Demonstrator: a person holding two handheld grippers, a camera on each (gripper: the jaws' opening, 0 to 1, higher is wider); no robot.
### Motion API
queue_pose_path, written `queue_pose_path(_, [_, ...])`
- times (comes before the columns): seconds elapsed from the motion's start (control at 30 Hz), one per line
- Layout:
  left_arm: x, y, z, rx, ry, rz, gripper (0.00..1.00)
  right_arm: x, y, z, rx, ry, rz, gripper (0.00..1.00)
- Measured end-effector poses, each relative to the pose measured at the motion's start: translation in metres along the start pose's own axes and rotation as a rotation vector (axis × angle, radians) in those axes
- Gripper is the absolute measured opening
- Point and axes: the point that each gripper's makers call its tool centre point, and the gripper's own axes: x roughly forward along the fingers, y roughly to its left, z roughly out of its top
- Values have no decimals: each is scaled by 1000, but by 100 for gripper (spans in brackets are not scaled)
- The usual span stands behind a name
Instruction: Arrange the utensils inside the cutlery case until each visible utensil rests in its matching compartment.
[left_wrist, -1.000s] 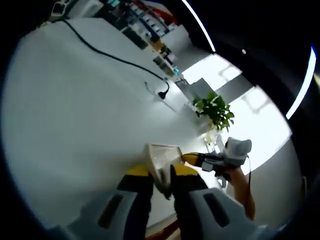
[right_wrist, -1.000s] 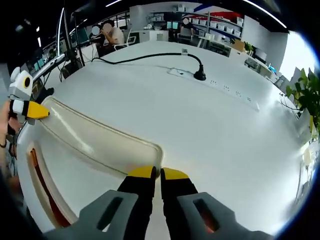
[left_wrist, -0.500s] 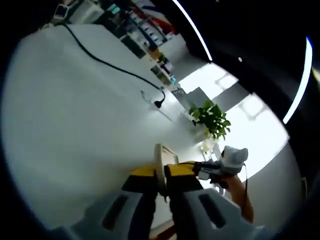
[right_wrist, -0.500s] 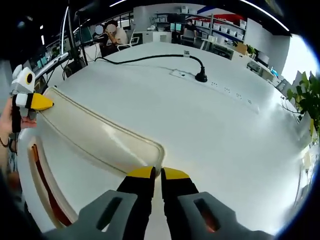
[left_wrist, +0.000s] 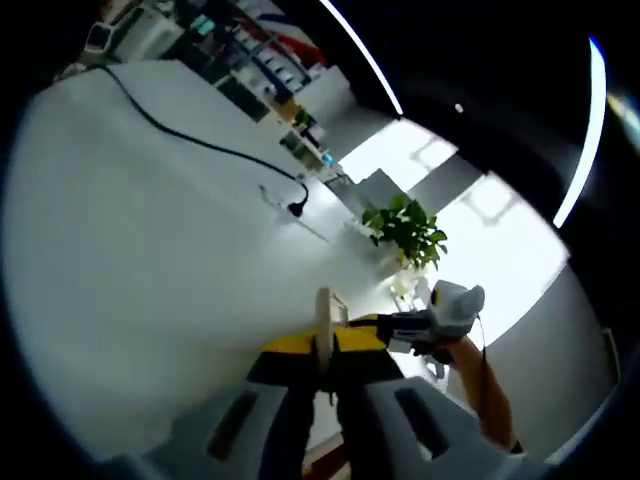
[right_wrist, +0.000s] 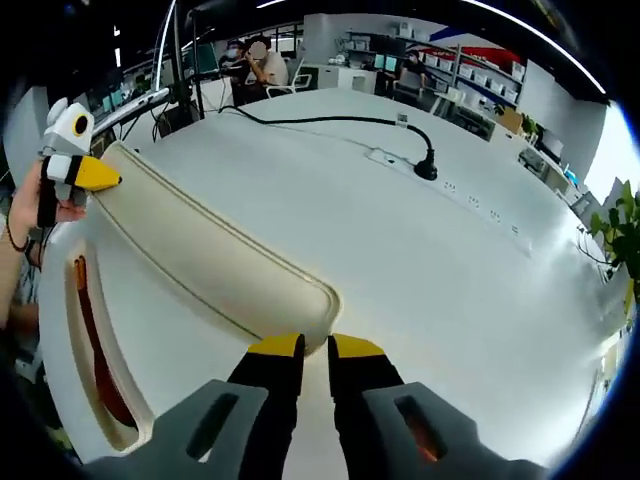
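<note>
Two grippers clamped on the cutlery case (right_wrist: 215, 265)

Left gripper (left_wrist: 322, 347) and right gripper (right_wrist: 304, 347) each pinch a rim, over the white worktop (right_wrist: 420, 270).

You hold a cutlery case (right_wrist: 215, 265) of cream plastic, smooth with a soft sheen, its inner floor paler. The table (right_wrist: 420, 270) under it looks like smooth white laminate, faintly glossy. A matt black rubbery cable (right_wrist: 320, 121) lies toward its far edge.
</note>
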Motion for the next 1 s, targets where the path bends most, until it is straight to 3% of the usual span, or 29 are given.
queue_pose_path(0.4, [-6,-7,-7,121,25,-30,4,-30,1,22,-94,-68,-1,19])
queue_pose_path(0.57, [-8,-11,-11,210,53,-33,4,-44,9,41,-259,-138,-4,25])
queue_pose_path(0.7, [-10,-14,-16,269,78,-40,4,-48,15,43,-303,-136,2,26])
queue_pose_path(1.0, [-14,-16,-28,503,168,-24,3,-53,40,47,-544,-140,50,30])
